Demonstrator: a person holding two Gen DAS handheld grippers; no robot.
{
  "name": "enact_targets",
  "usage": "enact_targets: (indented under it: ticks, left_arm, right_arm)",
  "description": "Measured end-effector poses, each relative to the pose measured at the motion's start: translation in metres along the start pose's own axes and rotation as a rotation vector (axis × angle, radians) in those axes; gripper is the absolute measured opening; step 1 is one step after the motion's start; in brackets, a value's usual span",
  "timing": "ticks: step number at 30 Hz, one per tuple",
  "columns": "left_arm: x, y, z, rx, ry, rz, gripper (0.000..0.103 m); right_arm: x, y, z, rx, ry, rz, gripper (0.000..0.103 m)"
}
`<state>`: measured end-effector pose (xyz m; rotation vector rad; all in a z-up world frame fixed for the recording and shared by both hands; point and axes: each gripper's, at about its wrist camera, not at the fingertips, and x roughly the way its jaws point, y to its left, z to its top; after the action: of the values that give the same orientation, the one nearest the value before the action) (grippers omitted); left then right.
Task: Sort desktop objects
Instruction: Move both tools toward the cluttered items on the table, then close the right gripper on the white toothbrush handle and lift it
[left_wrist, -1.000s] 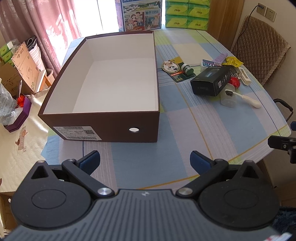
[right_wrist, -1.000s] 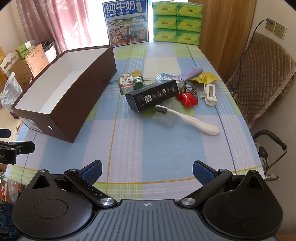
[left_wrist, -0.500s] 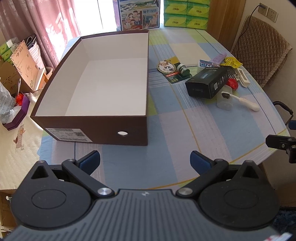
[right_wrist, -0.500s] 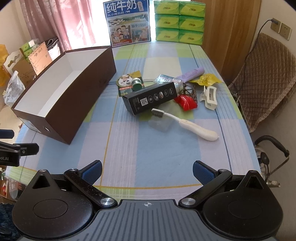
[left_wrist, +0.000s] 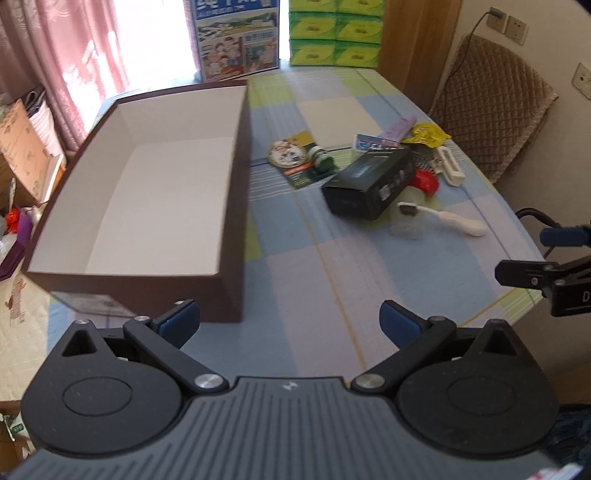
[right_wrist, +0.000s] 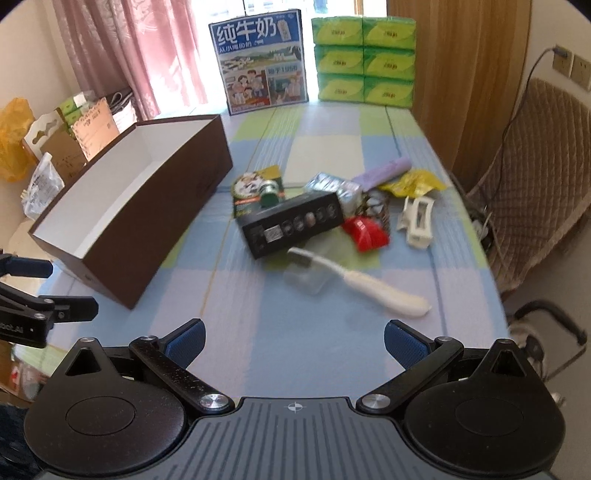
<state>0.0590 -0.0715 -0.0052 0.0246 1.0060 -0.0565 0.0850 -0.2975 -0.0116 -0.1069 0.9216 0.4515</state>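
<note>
On the left side of the table (right_wrist: 317, 343) sits a big brown box (left_wrist: 236, 221) with white walls and nothing in it. Near the right edge lies a heap of small things: a black carton (right_wrist: 293, 227), a white toothbrush (right_wrist: 369, 286) just in front of it, a red thing (right_wrist: 365, 232), a white clip (right_wrist: 419, 219) and a yellow packet (right_wrist: 415, 184). The left gripper (left_wrist: 290, 323) and the right gripper (right_wrist: 293, 341) both hang over the near edge with fingers spread wide, holding nothing.

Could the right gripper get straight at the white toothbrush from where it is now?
Probably yes: the right gripper is open and empty, only bare tablecloth lies between it and the white toothbrush, and the handle end points its way.
</note>
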Motion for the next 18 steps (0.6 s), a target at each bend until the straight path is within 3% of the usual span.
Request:
enact_targets:
  ticks: [3,8,12,18]
  left_arm:
    - [0.006,-0.011,0.009,0.017,-0.003,-0.028,0.102]
    - [0.022,-0.032,0.027,0.035,-0.006,-0.058,0.102]
    - [0.039,-0.045,0.041,0.043,0.008,-0.079,0.102]
    - [0.065,-0.056,0.064,0.035,0.026,-0.080,0.102]
  right_arm:
    - [0.003,-0.012,0.000,-0.043,-0.027,-0.017,0.099]
    - [0.021,-0.034,-0.001,-0.120,-0.041,-0.029,0.084]
    - [0.042,-0.046,-0.007,-0.264,-0.051,-0.056,0.066]
    - [0.077,-0.061,-0.017,-0.491,-0.063,-0.057,0.047]
